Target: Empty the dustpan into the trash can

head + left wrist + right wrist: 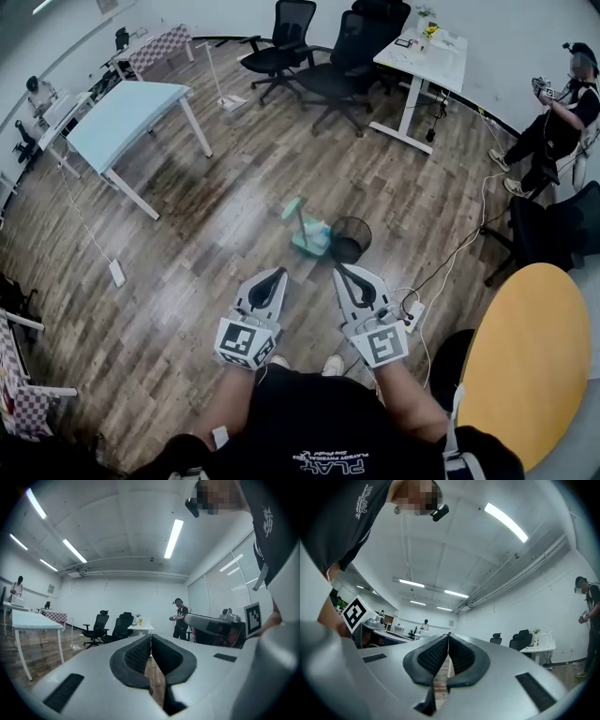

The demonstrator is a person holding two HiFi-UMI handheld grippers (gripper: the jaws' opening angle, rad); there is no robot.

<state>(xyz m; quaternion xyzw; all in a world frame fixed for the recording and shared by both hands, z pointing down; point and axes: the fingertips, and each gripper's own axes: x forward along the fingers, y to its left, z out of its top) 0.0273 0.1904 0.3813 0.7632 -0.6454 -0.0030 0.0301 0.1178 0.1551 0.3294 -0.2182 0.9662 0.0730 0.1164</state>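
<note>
Centre frame on the wooden floor [206, 244]: a black mesh trash can [352, 240], contents too dark to tell, teal dustpan [310, 240] just beside its left. Below, the left gripper [279, 274] and right gripper [339, 270] have jaws together, holding nothing.
</note>
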